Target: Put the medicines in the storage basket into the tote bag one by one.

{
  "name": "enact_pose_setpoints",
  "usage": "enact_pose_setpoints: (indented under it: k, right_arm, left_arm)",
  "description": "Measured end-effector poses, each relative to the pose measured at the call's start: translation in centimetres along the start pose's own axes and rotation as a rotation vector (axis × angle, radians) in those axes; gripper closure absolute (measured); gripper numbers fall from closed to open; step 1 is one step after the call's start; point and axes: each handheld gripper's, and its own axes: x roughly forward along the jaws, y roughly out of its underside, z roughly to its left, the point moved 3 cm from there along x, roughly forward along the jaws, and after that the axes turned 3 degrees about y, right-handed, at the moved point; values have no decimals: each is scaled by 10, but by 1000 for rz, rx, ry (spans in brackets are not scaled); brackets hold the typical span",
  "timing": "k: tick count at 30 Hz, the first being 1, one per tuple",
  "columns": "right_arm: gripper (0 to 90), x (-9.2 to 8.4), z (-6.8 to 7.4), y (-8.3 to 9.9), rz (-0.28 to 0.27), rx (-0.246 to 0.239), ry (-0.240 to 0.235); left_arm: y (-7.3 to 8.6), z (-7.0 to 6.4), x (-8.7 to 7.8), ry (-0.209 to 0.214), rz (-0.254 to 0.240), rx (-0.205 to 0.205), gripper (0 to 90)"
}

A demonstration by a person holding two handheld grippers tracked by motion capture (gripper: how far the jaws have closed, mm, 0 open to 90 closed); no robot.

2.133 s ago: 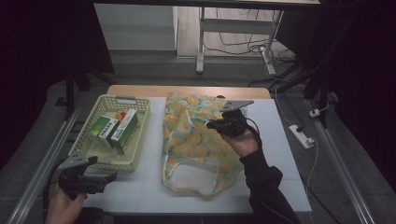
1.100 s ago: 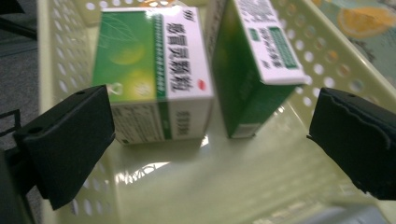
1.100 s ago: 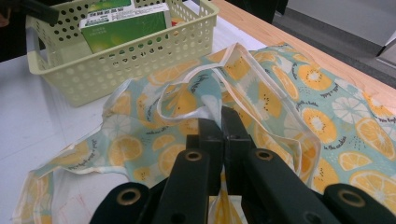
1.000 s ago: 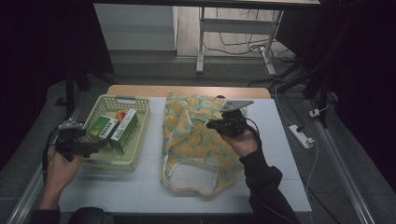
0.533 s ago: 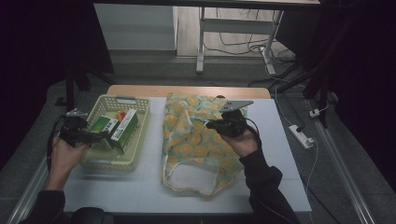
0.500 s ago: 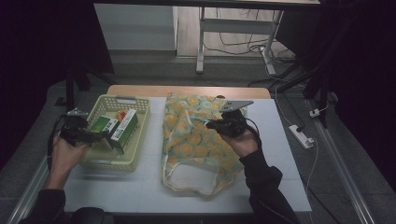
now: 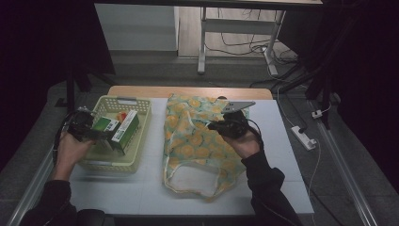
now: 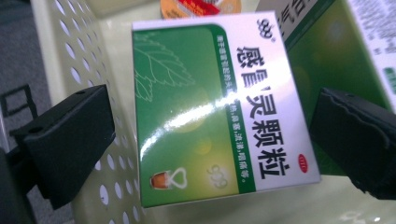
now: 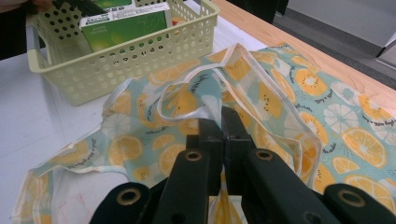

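Observation:
A pale yellow basket (image 7: 110, 165) at the table's left holds a green and white medicine box (image 7: 106, 125) lying flat, with a second green box (image 7: 126, 133) beside it. My left gripper (image 7: 104, 136) reaches into the basket. In the left gripper view it (image 8: 215, 121) stands open, one jaw on each side of the flat box (image 8: 205, 107), with gaps to both pads. A fruit-print cloth bag (image 7: 197, 150) lies in the table's middle. My right gripper (image 7: 214, 125) is shut on the bag's fabric by a white-trimmed handle (image 9: 187, 109), its jaws (image 9: 220, 116) pressed together.
An orange and red round item (image 8: 201, 5) lies behind the boxes in the basket. The basket's perforated wall (image 8: 60, 56) runs close under my left jaw. White table surface (image 7: 282, 165) lies right of the bag. A power strip (image 7: 303, 137) is on the floor at right.
My left hand has travelled from the table's front left corner up to the basket and brought its jaws around the flat green box. The right gripper and the bag have stayed still.

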Motion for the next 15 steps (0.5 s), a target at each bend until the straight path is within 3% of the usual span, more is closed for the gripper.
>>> enact_pose_setpoints:
  k: [8,11,15]
  right_arm:
    - [896,0,0,0,-1,0,-1]
    - [896,0,0,0,-1,0,-1]
    - [896,0,-1,0,-1,1,-1]
  left_arm:
    - [-2,-2,5,-2,63,22,37]
    - [-2,-4,9,-13,104,49,55]
    - [-3,-4,10,-2,126,35,91]
